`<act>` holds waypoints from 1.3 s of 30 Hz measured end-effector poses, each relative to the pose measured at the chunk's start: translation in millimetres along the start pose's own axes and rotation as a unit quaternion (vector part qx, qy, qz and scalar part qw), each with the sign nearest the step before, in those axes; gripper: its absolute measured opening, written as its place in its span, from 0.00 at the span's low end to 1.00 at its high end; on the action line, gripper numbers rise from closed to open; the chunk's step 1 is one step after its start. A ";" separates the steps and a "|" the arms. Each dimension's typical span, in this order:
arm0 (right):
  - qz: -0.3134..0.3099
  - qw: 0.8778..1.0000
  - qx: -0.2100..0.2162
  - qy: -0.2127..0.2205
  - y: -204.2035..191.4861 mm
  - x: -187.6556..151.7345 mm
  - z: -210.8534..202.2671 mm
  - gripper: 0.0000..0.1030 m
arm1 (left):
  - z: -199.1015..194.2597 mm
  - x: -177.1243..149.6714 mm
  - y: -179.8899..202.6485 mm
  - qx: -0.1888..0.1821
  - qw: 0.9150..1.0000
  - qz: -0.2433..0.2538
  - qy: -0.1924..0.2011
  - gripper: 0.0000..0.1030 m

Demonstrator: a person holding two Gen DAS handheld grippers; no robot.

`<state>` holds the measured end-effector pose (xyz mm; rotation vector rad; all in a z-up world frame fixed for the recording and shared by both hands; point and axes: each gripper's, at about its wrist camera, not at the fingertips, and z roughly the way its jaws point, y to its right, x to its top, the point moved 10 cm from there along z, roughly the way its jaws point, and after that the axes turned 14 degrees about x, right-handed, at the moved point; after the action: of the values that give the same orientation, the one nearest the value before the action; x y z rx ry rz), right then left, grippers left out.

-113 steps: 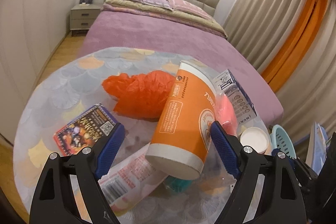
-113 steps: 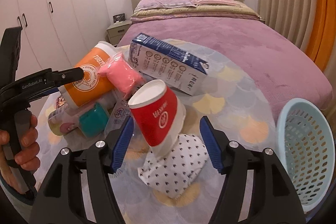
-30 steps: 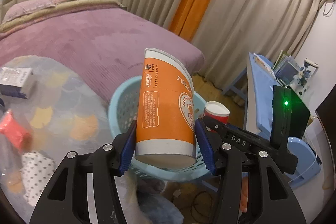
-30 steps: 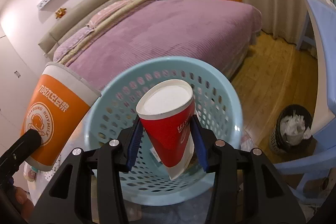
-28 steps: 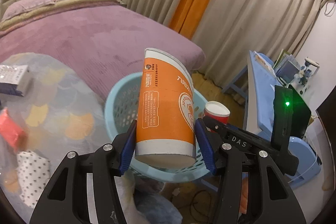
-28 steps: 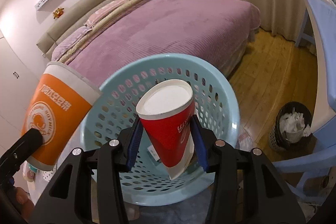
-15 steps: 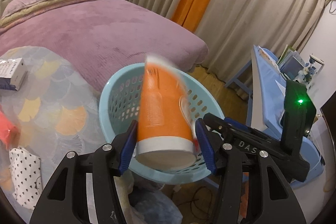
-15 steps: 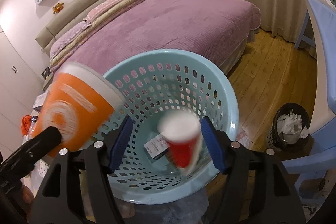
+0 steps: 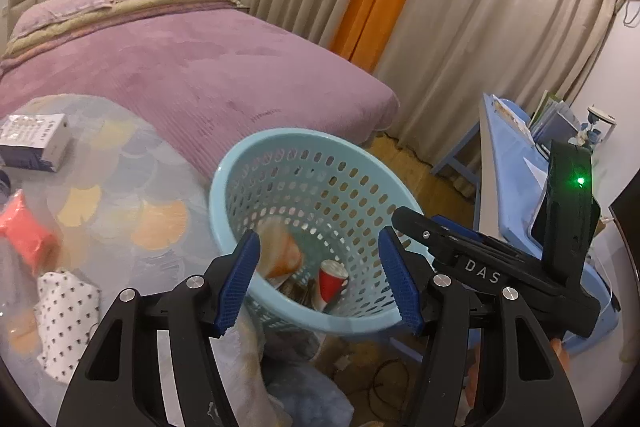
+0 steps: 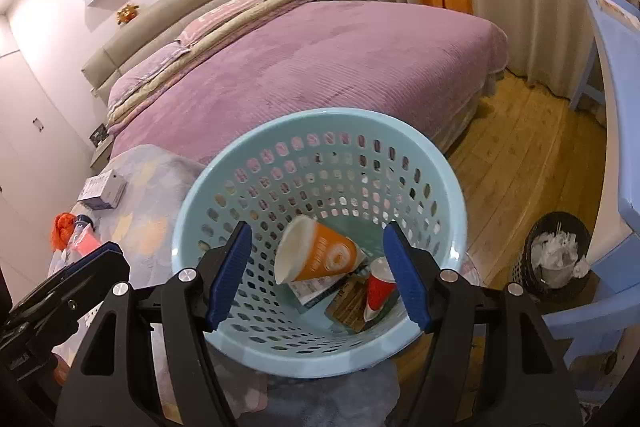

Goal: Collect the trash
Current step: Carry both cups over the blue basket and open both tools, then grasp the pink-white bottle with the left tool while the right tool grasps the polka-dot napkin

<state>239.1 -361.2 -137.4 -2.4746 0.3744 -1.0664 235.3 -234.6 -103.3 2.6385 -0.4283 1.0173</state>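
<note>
Both cups, tall orange paper cup (image 10: pixel 320 255) and small red paper cup (image 10: pixel 378 291), are seen lying in the light-blue perforated plastic basket (image 10: pixel 320 363) at frame centre; left gripper (image 9: pixel 320 283) is opening, empty, and right gripper (image 10: pixel 318 271) is spread, empty too.

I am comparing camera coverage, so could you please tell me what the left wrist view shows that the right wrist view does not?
Only the left wrist view shows the polka-dot bag on the table and the blue desk with books. Only the right wrist view shows the black wastebasket on the floor. Both show the blue basket holding the orange cup and red cup, and the bed.
</note>
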 end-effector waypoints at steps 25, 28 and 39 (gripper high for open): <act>-0.138 0.986 0.087 -0.030 -154.9 -42.0 22.4 0.63 | -112.3 -20.6 -197.6 0.144 0.980 -0.115 0.078 0.59; -0.139 0.984 0.101 -0.050 -173.3 -55.2 35.4 0.63 | -121.1 -25.0 -236.8 0.171 0.973 -0.135 0.080 0.59; -0.165 0.972 0.118 -0.115 -237.1 -101.8 86.5 0.63 | -122.9 -47.9 -351.6 0.263 0.954 -0.134 0.047 0.58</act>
<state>253.6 -89.5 -142.0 -2.4562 -0.2305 -0.8690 257.5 140.3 -101.9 2.9639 0.2596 1.2972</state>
